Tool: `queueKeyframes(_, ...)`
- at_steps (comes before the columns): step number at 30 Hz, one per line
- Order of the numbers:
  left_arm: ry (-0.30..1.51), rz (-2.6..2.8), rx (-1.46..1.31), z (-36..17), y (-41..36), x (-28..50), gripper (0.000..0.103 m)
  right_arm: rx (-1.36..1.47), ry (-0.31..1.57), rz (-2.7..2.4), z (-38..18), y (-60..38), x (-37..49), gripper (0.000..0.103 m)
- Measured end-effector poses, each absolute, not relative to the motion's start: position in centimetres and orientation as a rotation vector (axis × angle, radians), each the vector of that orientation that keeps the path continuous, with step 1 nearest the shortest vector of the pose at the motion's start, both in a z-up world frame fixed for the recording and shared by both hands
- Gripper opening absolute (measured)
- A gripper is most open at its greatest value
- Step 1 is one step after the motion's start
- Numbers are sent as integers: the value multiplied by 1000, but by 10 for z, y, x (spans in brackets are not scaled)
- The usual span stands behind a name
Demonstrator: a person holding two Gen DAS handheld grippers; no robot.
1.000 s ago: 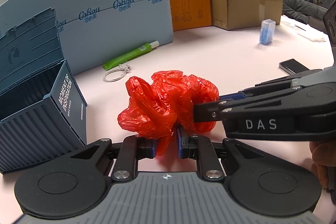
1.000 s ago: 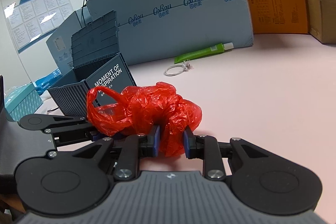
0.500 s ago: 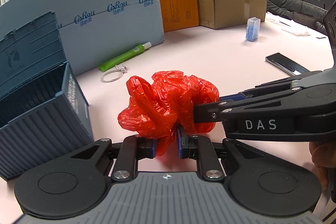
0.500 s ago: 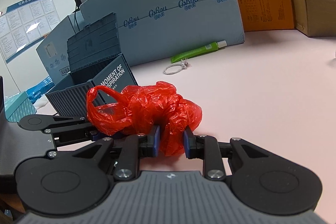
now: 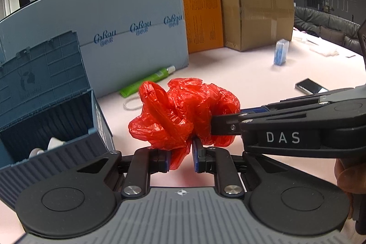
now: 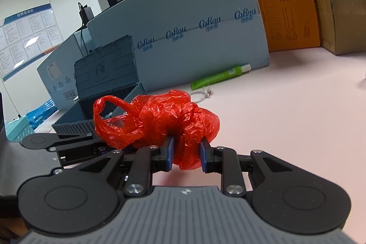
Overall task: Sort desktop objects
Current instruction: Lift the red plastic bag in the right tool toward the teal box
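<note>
A dark blue bin (image 5: 52,129) stands open on the pink table (image 5: 240,74), with its lid tipped up behind it. Inside, at the bottom, two small white things (image 5: 53,143) peek out; they are too hidden to tell what they are. Behind the bin a big grey-blue box (image 5: 128,29) leans along the back, and next to it stand an orange box (image 5: 203,13) and a brown cardboard box (image 5: 256,13).

The red plastic bag (image 5: 183,113) is scrunched into a ball. It is up in the air above the table, just beside the open bin, and both grippers hold it.

The left gripper (image 5: 181,158) has its blue pads squeezed on a bit of the bag's bottom edge. The fingers are close together, with only thin red plastic between them. The right gripper (image 6: 187,156) comes in from the side and pinches another fold of the same bag, its pads pressing in on a thicker bunch of plastic. In the left view its black arm, marked DAS, reaches across to the bag.

On the table behind the bag lie a green tube (image 6: 219,78) and a thin wire ring (image 6: 201,93), near each other. Farther off are a small blue pack (image 5: 281,53) standing upright and a dark phone (image 5: 308,86) lying flat.
</note>
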State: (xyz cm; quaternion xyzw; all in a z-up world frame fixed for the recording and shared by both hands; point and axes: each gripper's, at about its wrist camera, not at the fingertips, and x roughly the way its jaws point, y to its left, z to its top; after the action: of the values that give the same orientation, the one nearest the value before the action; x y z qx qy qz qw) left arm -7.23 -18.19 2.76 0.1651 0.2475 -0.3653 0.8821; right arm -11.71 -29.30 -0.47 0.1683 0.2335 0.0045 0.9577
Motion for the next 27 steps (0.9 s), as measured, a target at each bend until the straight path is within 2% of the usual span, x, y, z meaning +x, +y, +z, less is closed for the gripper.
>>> queueKeyframes(27, 456, -767, 268, 51, -166, -71, 15, 304, 402, -16, 22, -280, -118, 28)
